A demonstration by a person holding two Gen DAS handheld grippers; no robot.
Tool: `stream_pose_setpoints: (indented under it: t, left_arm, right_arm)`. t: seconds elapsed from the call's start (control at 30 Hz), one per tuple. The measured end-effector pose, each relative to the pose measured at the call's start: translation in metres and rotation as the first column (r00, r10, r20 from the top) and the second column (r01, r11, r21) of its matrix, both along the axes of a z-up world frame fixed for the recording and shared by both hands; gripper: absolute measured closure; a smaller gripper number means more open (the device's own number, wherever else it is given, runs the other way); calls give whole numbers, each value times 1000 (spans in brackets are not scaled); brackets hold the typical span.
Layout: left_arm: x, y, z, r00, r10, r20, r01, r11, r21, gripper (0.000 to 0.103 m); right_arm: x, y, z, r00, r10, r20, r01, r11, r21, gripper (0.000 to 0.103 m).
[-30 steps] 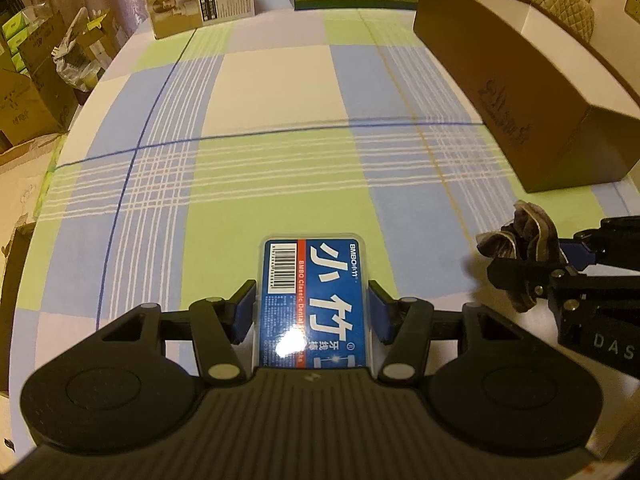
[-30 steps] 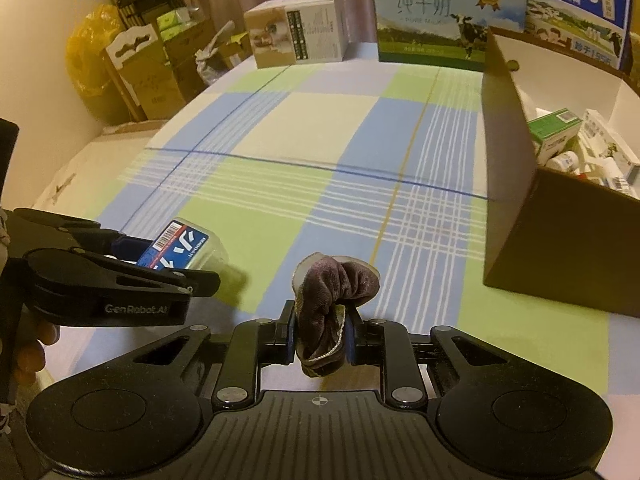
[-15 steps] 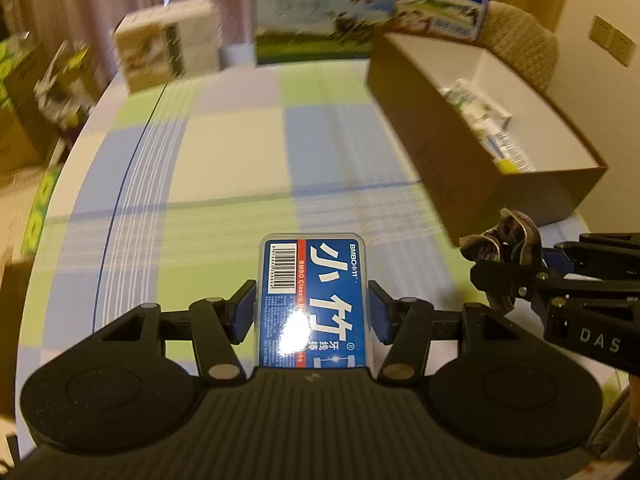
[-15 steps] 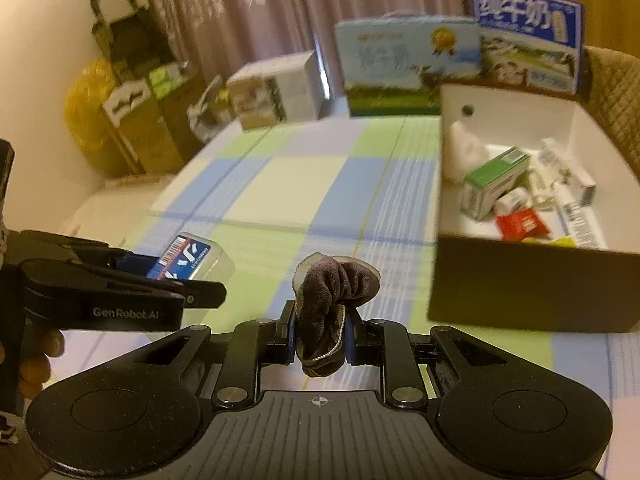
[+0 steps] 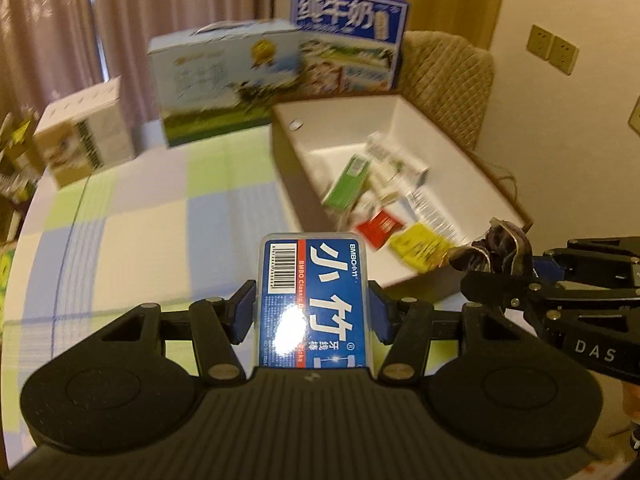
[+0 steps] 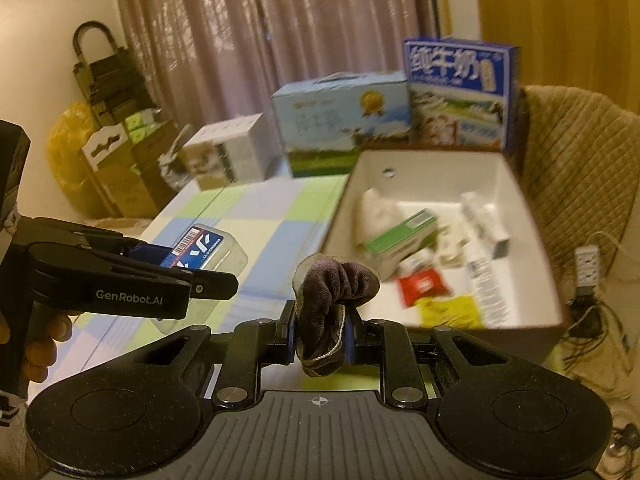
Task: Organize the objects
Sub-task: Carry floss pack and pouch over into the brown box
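gripping the blue floss pick case between its two blue pads, your left gripper holds it up over the checked tablecloth, barcode end pointing away from you. your right gripper is clamped on a bunched dark purple velvet scrunchie, which sticks up above the fingers. in the right wrist view the left gripper sits to the left, with your hand wrapped round its handle, and the case shows past its black jaw. ahead and to the right of both grippers stands the open cardboard box with a white inside; lying in it are a green carton, a red packet, a yellow packet and some white tubes, blurred. behind the box stand two milk cartons, and a small white box rests at the far edge of the table. a quilted chair is beside the box on the right.
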State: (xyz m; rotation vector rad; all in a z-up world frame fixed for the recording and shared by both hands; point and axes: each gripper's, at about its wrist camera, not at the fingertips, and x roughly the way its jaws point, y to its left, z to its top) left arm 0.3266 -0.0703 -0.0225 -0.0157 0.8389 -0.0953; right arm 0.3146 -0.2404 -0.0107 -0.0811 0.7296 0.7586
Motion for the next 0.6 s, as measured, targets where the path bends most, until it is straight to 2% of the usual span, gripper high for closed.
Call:
stream_pose_setpoints:
  t: [0.3, 0.6]
  left_arm:
    - [55, -50, 4, 999, -45, 0, 45, 999, 29, 50]
    - [95, -79, -18, 997, -55, -44, 57, 997, 51, 50]
  right_arm:
    - [54, -33, 10, 997, -78, -4, 78, 997, -1, 84]
    - [94, -48, -11, 995, -95, -29, 95, 995, -17, 84]
